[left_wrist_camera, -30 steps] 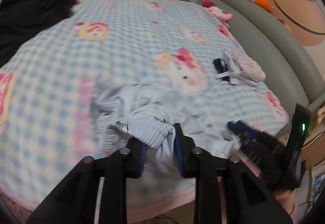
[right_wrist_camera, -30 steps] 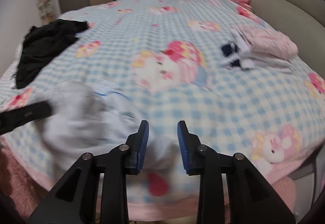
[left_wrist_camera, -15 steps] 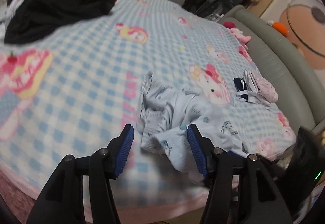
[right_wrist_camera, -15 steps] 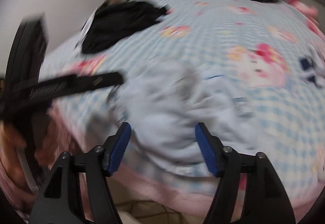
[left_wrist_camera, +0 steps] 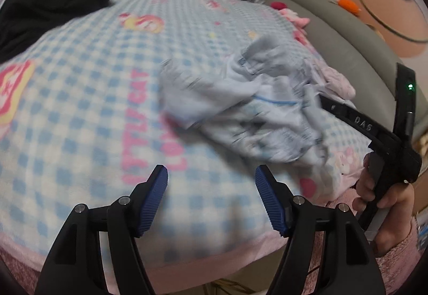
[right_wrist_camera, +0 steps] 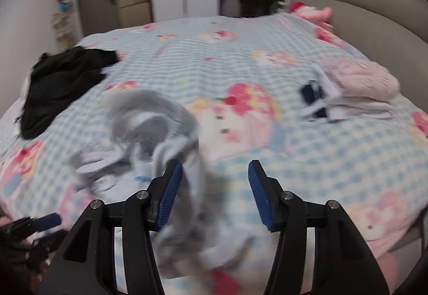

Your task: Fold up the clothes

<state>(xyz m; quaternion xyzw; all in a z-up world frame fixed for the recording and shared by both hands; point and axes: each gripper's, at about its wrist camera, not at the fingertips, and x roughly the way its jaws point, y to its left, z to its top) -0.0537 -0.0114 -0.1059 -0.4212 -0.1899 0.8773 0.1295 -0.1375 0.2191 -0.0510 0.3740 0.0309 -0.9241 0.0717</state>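
The left gripper (left_wrist_camera: pixel 211 177) hangs over the near edge of the bed with its jaws spread wide, having just been opening – nothing lies between the blue pads, only the checked blanket (left_wrist_camera: pixel 88 97) below them. The pale blue garment (left_wrist_camera: pixel 248 107) sits crumpled and blurred on the blanket, beyond and to the right of that gripper. The right gripper (right_wrist_camera: pixel 215 174) is part open, its jaws having just been closing; a fold of the garment (right_wrist_camera: pixel 187 161) runs between them against the left pad, but blur hides whether it is pinched. In the left wrist view the right hand (left_wrist_camera: pixel 385 196) grips its tool at the far right. A black garment (right_wrist_camera: pixel 61 81) lies far left, and a folded pink pile (right_wrist_camera: pixel 363 81) rests well apart at the right, by the grey headboard (right_wrist_camera: pixel 374 27).
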